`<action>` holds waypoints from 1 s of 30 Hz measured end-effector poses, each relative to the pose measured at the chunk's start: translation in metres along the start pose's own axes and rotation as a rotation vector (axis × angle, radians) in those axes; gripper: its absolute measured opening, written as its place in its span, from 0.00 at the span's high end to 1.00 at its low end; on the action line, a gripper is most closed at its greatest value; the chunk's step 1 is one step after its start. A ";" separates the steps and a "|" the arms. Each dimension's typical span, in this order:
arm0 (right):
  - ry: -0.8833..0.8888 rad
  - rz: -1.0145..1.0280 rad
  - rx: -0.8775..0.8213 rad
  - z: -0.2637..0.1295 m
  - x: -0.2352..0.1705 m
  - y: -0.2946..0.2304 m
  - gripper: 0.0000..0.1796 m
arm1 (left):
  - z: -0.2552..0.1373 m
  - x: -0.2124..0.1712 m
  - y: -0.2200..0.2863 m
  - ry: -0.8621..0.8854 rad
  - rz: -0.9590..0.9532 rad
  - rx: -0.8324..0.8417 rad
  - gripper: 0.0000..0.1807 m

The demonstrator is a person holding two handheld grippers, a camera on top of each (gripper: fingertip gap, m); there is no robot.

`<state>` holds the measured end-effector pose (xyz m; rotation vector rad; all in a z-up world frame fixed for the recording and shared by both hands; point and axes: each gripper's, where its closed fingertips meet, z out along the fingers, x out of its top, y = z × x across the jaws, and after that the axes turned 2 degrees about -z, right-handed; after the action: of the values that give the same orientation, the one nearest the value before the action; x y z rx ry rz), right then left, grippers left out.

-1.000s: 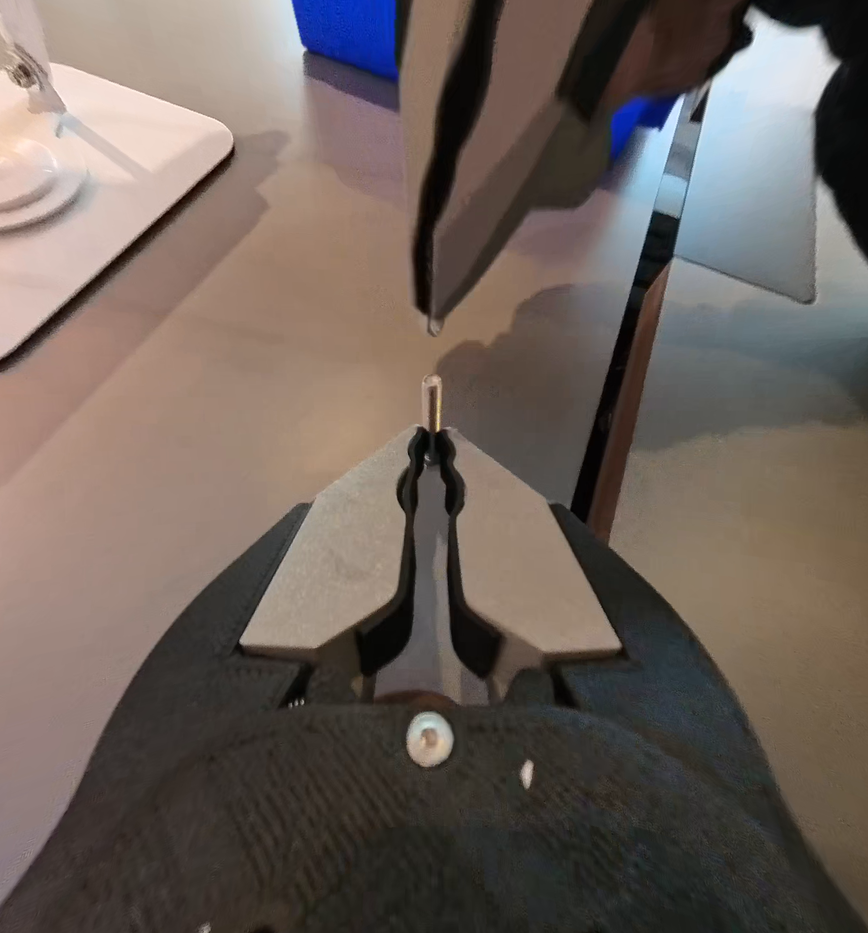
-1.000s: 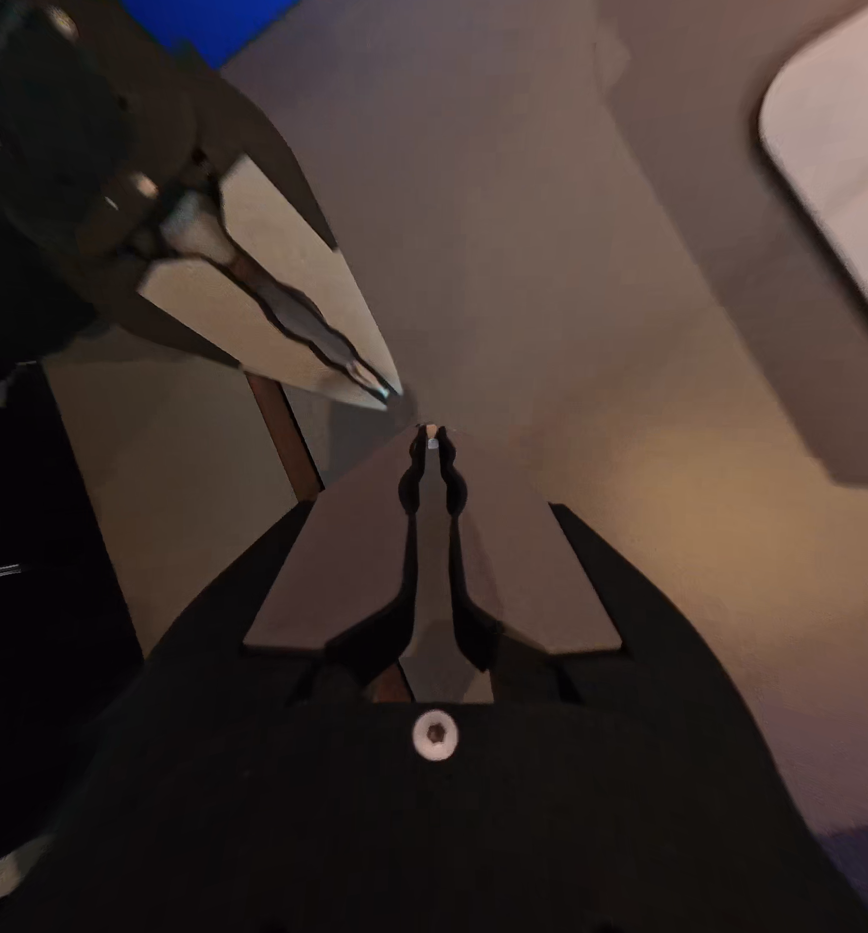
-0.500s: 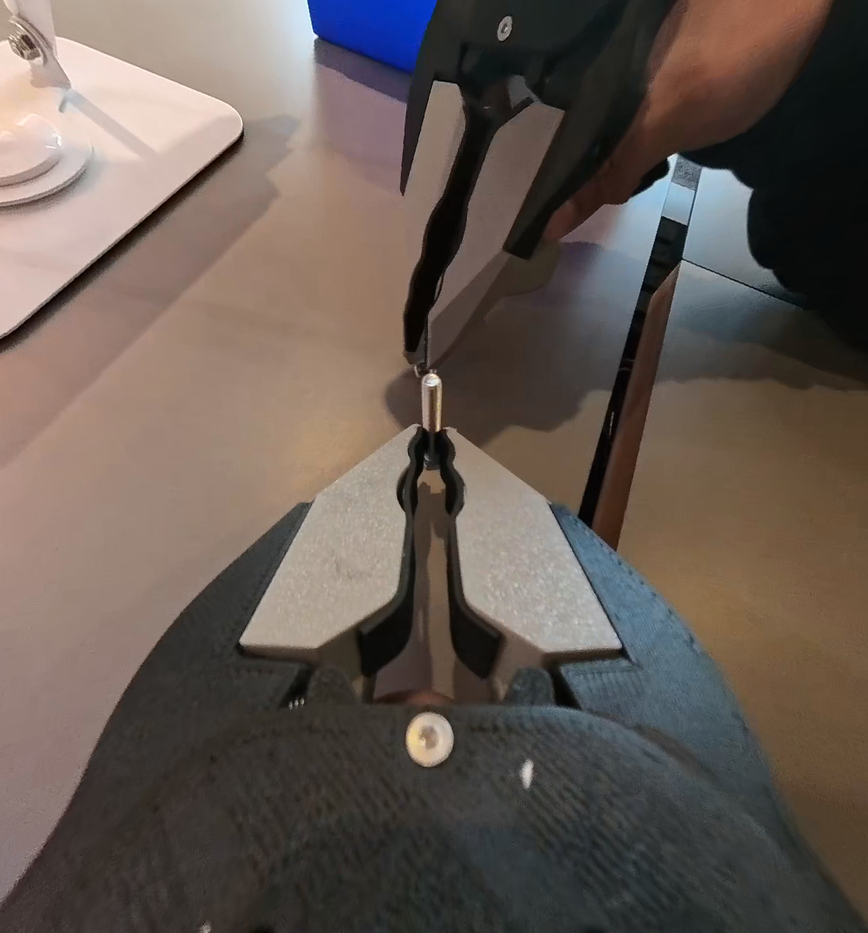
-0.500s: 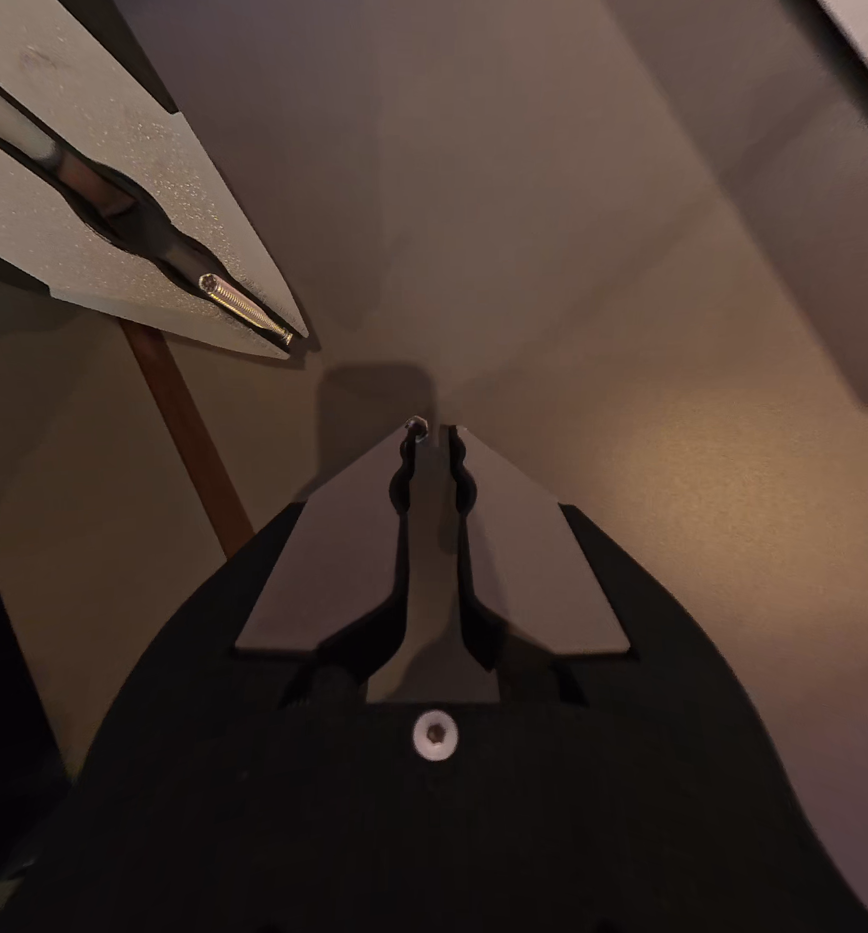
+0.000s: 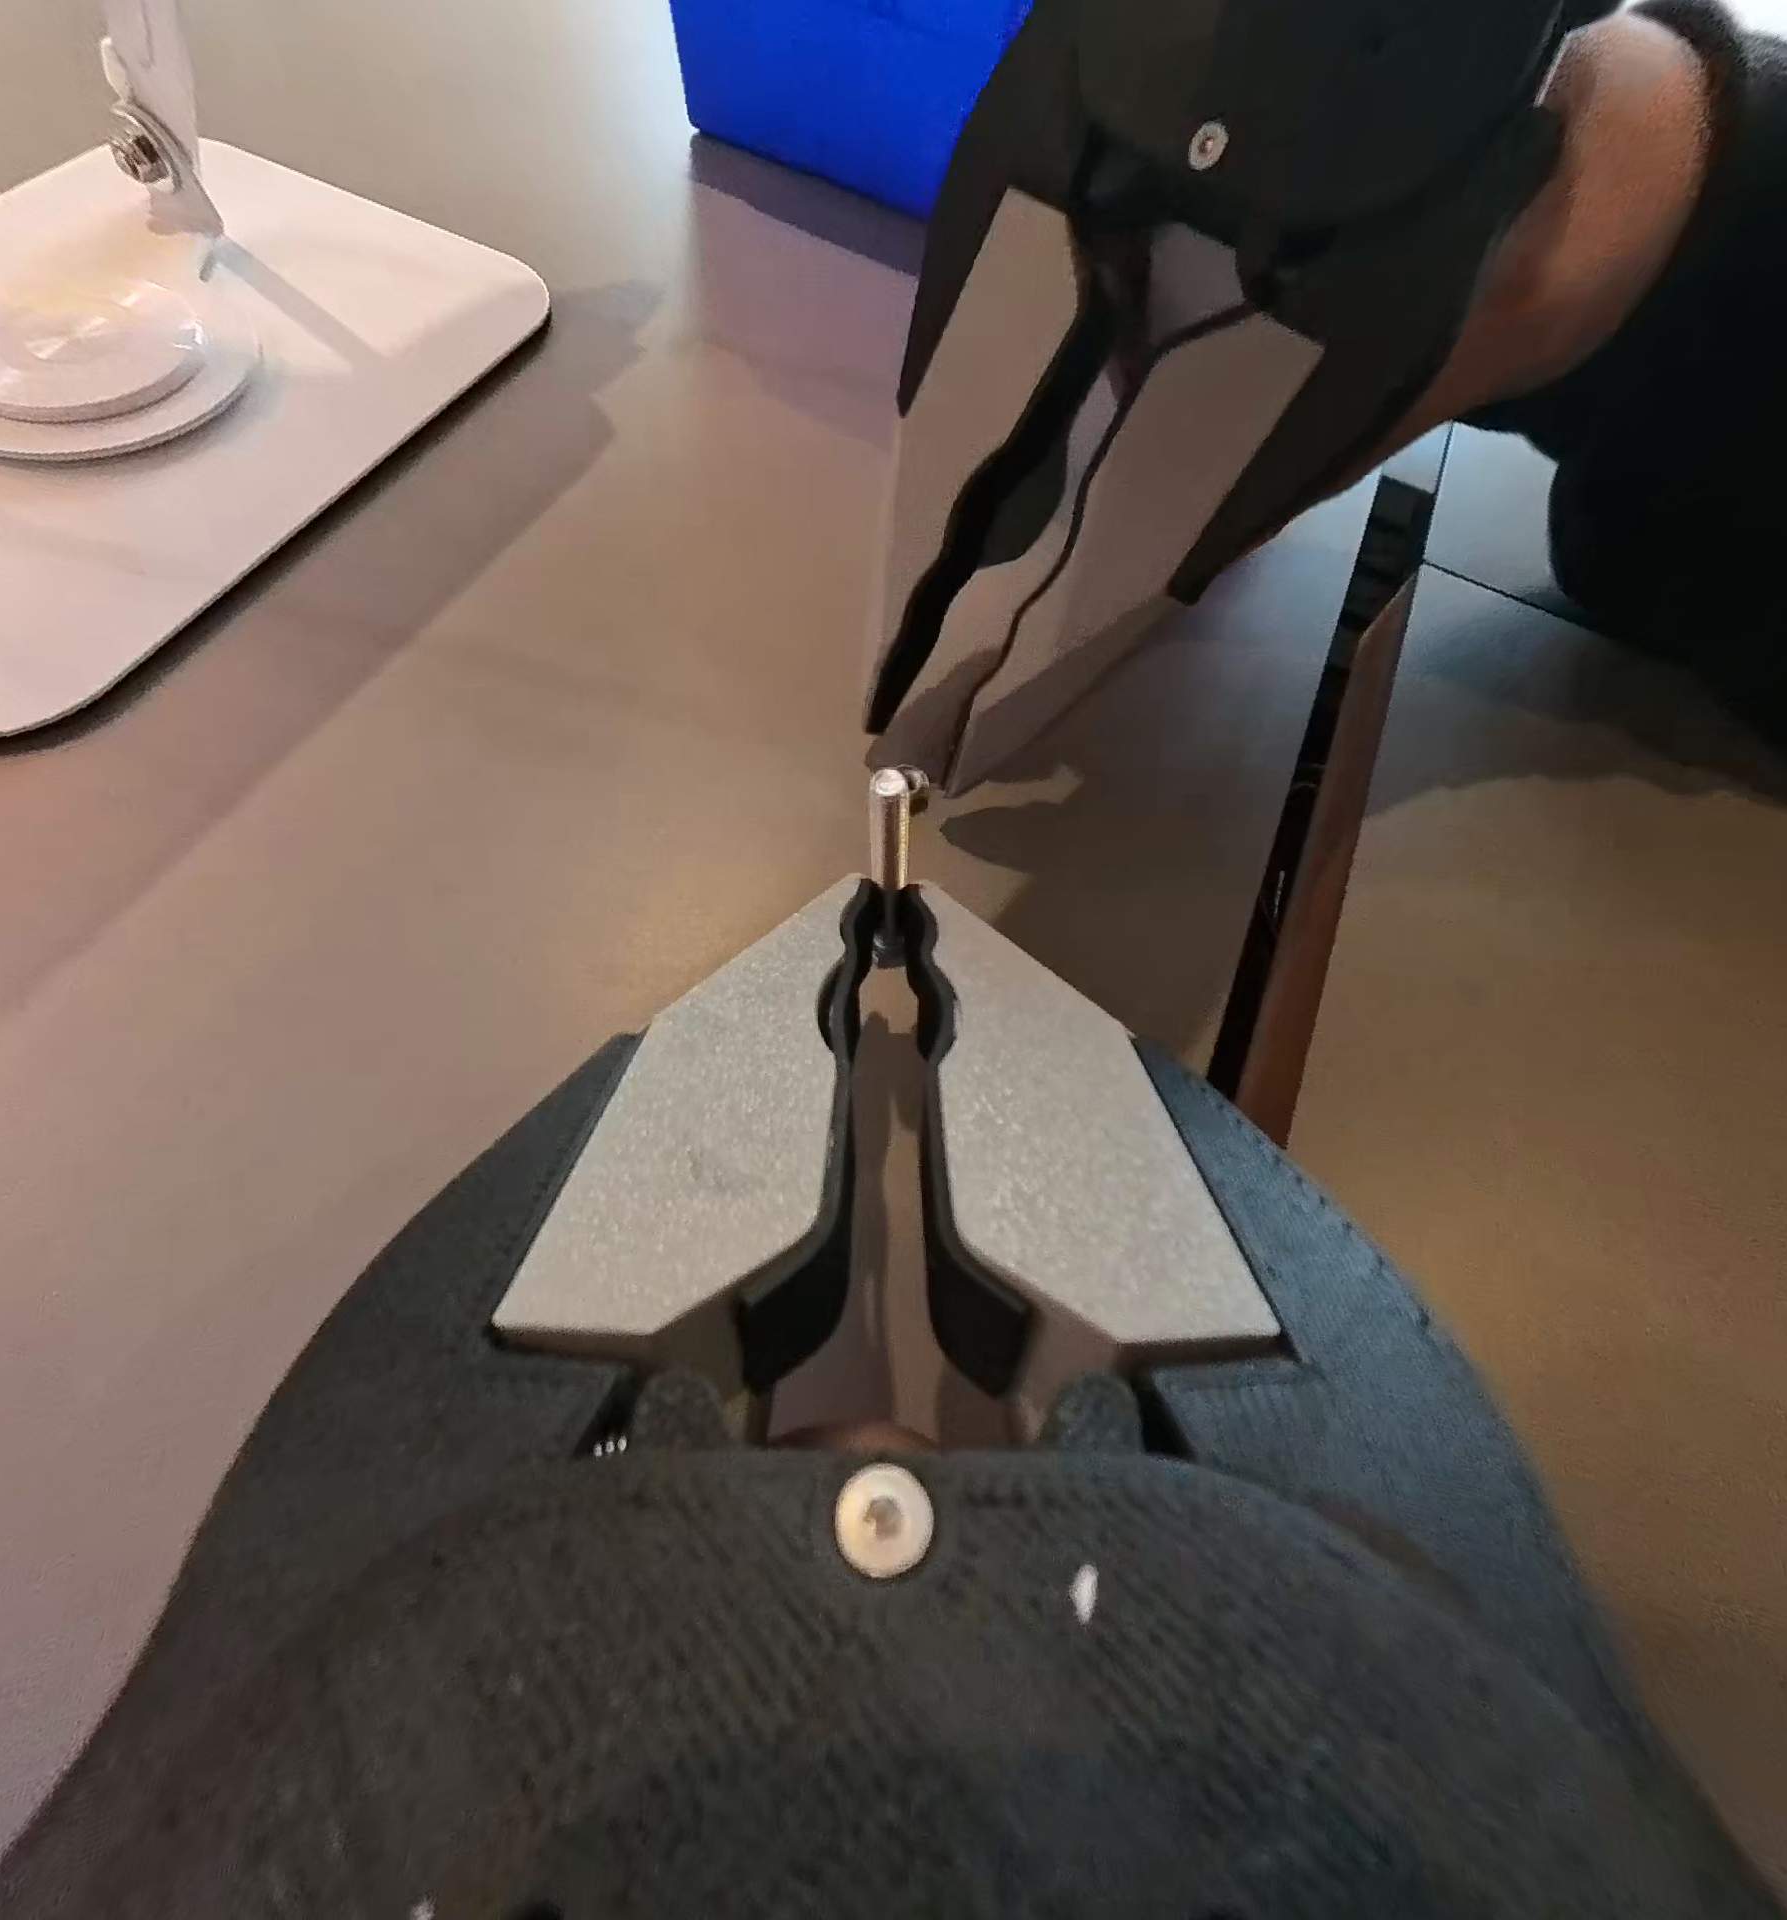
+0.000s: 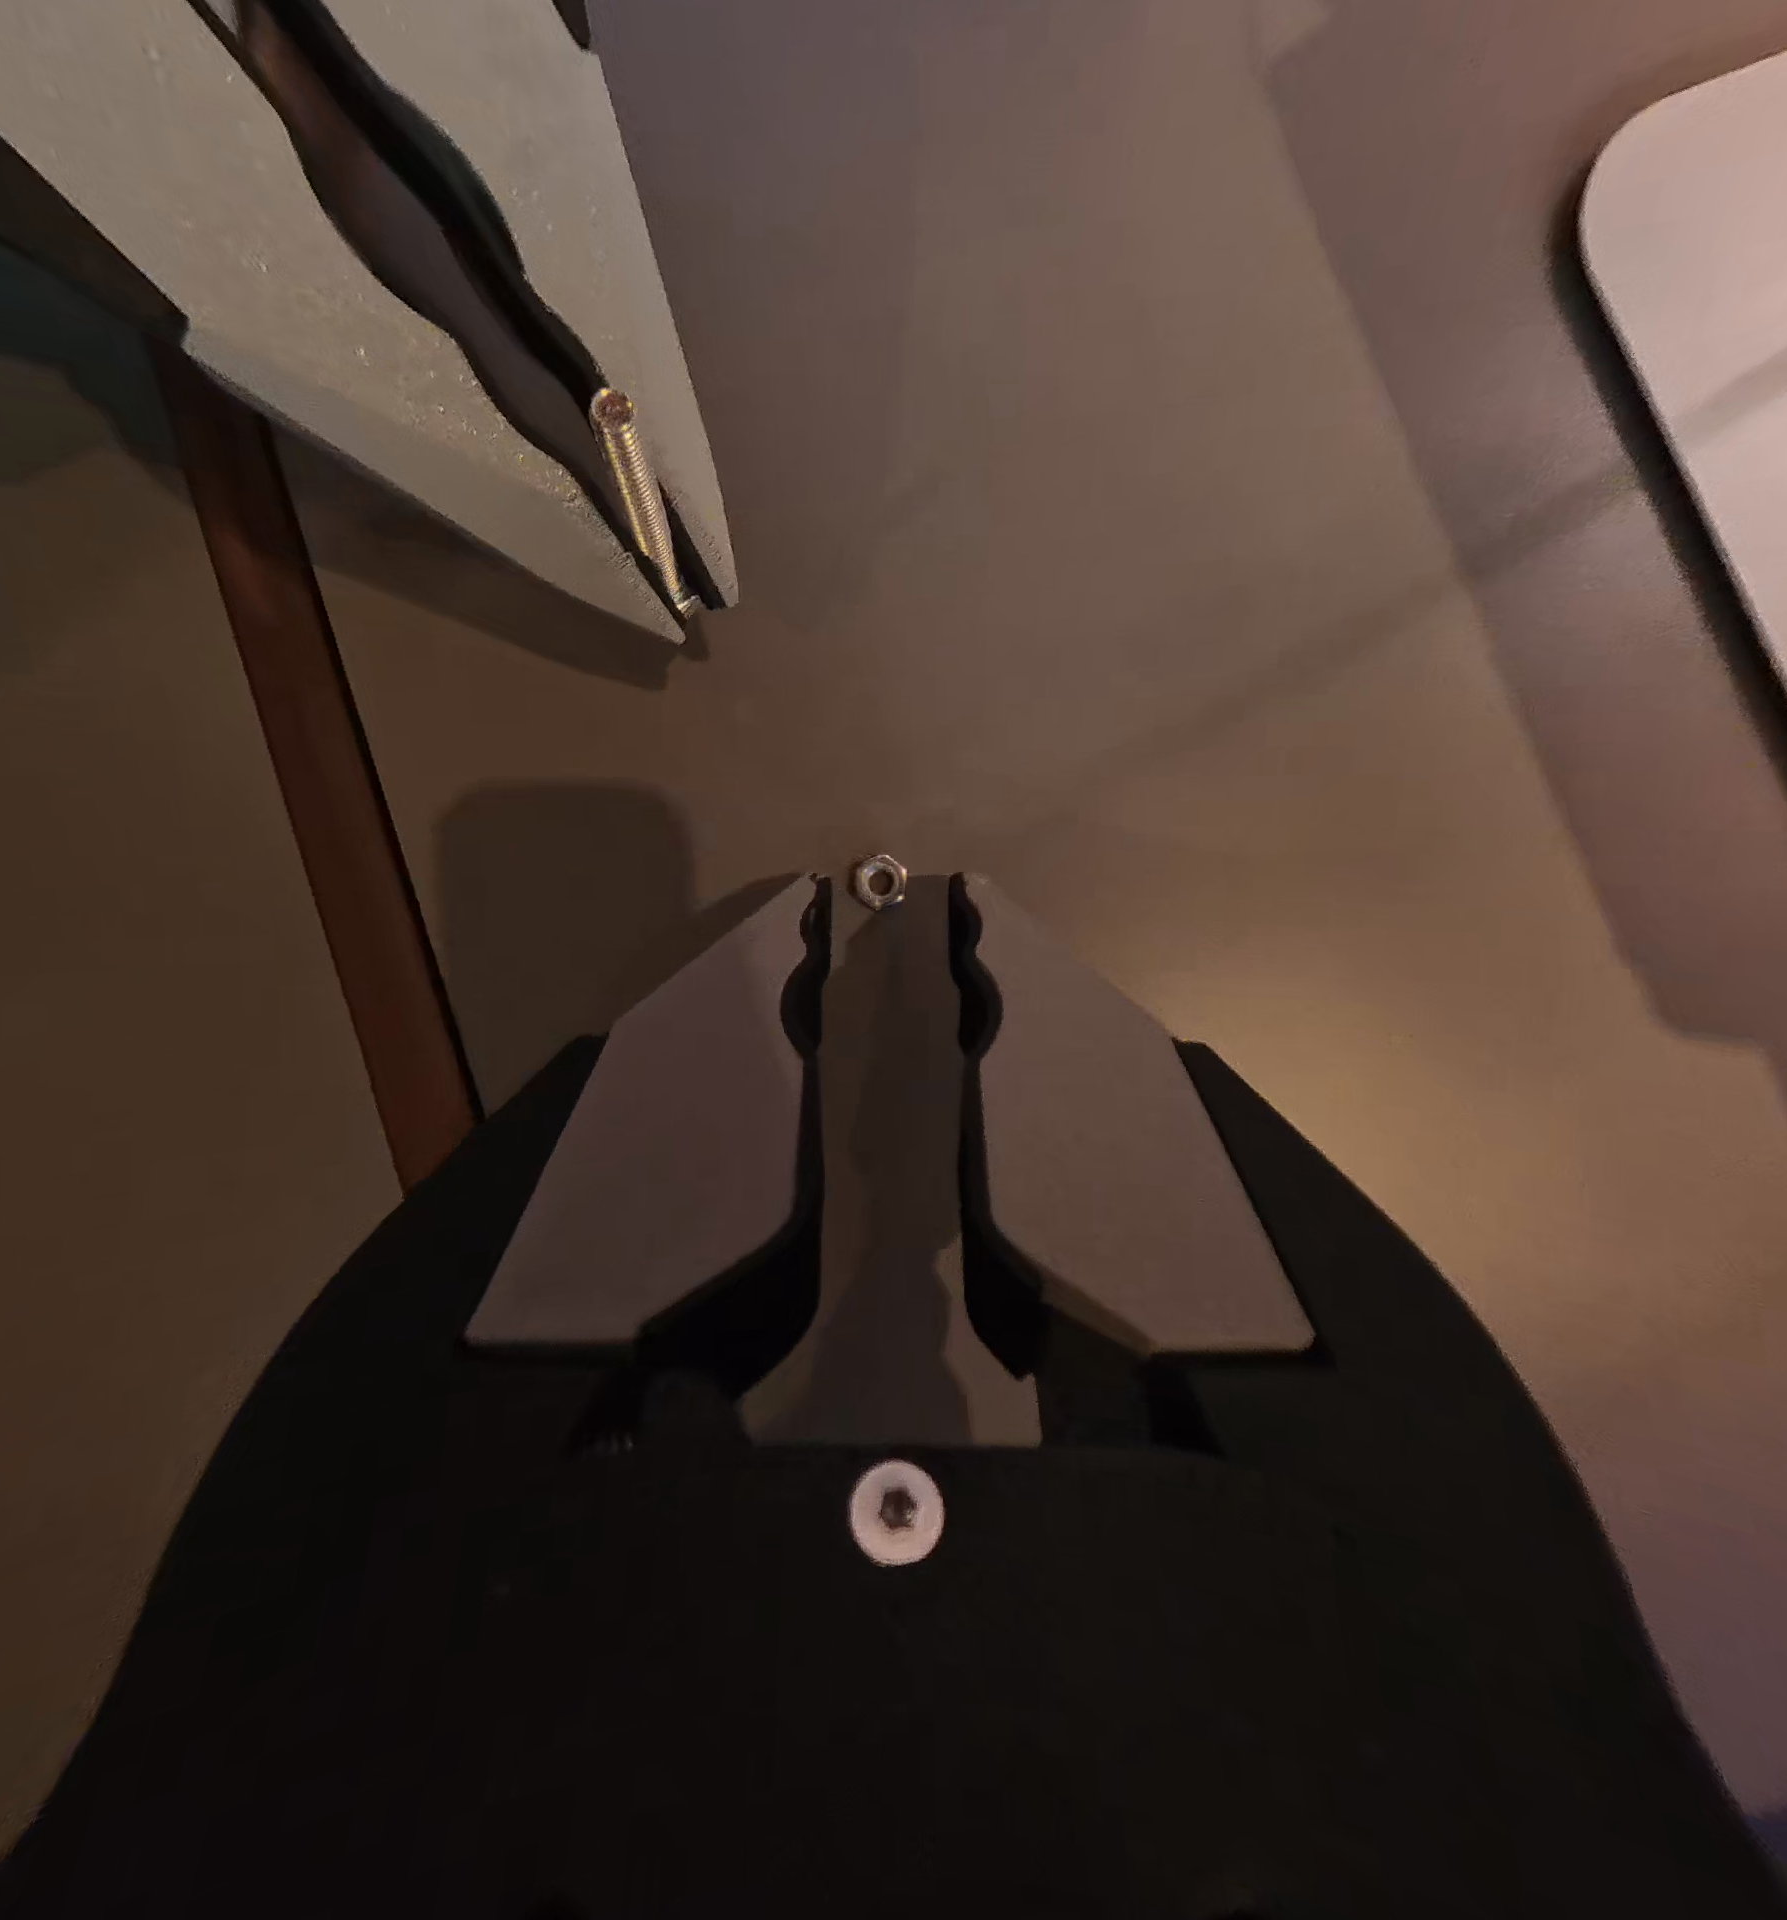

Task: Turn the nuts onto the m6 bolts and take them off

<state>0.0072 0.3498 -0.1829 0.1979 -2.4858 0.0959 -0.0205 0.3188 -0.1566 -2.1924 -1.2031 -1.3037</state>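
My left gripper [image 5: 889, 906] is shut on a silver M6 bolt [image 5: 889, 831], whose threaded shaft sticks out past the fingertips. The right wrist view shows this bolt [image 6: 640, 499] in the left gripper [image 6: 697, 603] at upper left. My right gripper [image 6: 887, 883] is open and points down at the table. A small silver hex nut [image 6: 876, 881] lies flat on the table between its fingertips, touching neither one. In the left wrist view the right gripper [image 5: 915, 753] comes down from above, its tips just beyond the bolt's end.
A white flat stand base [image 5: 193, 416] with a round disc sits at the far left and shows in the right wrist view [image 6: 1751, 468]. A blue box [image 5: 837, 83] stands at the back. A dark seam strip [image 5: 1315, 779] crosses the brown table. A person's arm [image 5: 1647, 260] holds the right gripper. Spacing between my two grippers at the tips: around 6 cm.
The right gripper came down from above the bolt to the table and opened. The nut it held now lies on the table. The left gripper still holds the bolt.
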 end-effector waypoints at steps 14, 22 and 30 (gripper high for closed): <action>-0.005 0.006 -0.022 0.008 0.000 0.002 0.96 | 0.000 0.001 0.000 0.009 0.002 0.003 0.99; 0.076 0.007 -0.018 0.001 0.015 -0.002 0.96 | -0.001 0.002 -0.001 0.019 0.002 0.006 0.99; 0.137 0.006 -0.006 -0.007 0.025 -0.005 0.96 | 0.001 0.001 0.000 0.014 0.005 -0.007 0.99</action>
<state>-0.0073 0.3424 -0.1622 0.1753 -2.3501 0.1010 -0.0197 0.3201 -0.1565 -2.1858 -1.1890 -1.3218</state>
